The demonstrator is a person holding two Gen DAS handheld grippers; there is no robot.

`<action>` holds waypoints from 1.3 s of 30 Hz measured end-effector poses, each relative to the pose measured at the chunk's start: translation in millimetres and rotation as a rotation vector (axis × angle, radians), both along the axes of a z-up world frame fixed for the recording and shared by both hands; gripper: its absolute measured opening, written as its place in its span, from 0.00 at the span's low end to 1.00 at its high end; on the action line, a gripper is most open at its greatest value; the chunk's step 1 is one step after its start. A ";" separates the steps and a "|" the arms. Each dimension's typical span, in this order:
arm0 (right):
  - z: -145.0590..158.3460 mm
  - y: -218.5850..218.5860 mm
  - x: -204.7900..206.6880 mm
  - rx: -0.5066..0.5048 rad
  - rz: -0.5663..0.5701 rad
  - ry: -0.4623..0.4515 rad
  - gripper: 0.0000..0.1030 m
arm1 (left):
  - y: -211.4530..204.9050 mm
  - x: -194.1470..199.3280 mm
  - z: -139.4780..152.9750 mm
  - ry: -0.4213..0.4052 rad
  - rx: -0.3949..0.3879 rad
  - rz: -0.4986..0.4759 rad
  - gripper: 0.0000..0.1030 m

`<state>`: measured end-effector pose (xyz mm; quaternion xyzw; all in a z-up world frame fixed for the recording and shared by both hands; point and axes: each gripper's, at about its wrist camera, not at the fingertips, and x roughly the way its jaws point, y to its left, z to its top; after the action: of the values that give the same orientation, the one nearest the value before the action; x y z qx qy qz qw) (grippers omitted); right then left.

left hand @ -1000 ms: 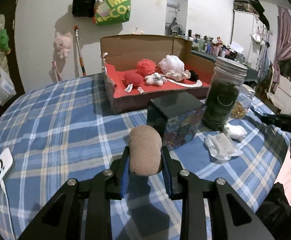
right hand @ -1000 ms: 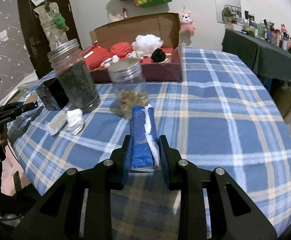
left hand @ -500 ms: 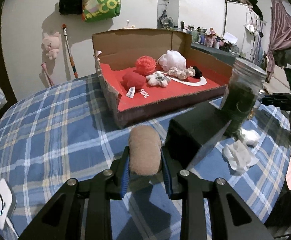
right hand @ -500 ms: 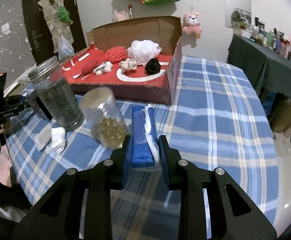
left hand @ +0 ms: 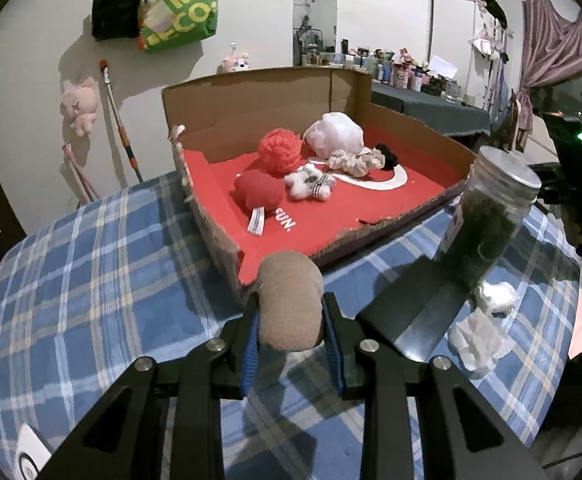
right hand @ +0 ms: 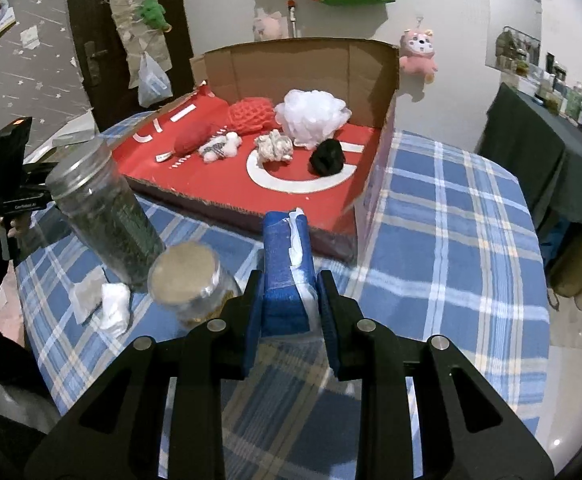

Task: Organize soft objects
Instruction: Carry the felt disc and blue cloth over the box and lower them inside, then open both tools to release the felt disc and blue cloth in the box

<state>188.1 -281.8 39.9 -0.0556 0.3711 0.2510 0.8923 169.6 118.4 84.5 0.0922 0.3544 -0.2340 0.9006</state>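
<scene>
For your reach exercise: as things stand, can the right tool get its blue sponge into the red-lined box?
Probably yes. The right tool, shut on the blue sponge, faces the box's low near edge. The short jar stands left of its line, and open red floor lies beyond the edge.

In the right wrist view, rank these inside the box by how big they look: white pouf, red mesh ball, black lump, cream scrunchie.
1. White pouf
2. Red mesh ball
3. Black lump and cream scrunchie: look alike, no ranking.
</scene>
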 end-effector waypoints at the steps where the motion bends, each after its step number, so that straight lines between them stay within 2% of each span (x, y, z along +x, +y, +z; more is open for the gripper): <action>1: 2.4 0.8 2.3 0.003 0.010 0.001 0.25 | -1.5 1.5 2.4 0.000 -0.003 -0.007 0.29; 6: 18.0 9.3 15.0 0.013 0.063 -0.002 0.25 | -18.2 20.5 18.1 0.015 -0.014 -0.038 0.29; 12: 25.0 39.2 44.9 -0.061 0.077 0.018 0.25 | -47.4 51.5 21.1 0.073 0.026 -0.026 0.31; 18: 15.4 69.9 75.2 -0.174 0.030 0.064 0.25 | -66.5 80.8 8.0 0.165 0.056 0.019 0.31; 25: -1.3 90.8 105.4 -0.290 -0.018 0.133 0.25 | -81.6 103.1 -7.4 0.222 0.140 0.042 0.31; 27: -5.1 94.7 111.6 -0.316 -0.026 0.148 0.25 | -84.2 108.8 -10.1 0.232 0.163 0.047 0.34; 32: -12.6 99.6 121.0 -0.364 -0.027 0.168 0.25 | -84.4 119.5 -19.2 0.275 0.202 0.069 0.35; 39: -19.9 101.2 129.1 -0.386 -0.026 0.199 0.25 | -84.5 127.4 -23.6 0.291 0.231 0.079 0.35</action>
<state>317.2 -180.6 20.0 -0.1956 0.4993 0.1682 0.8271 297.0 33.9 60.9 0.1463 0.5088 -0.1668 0.8318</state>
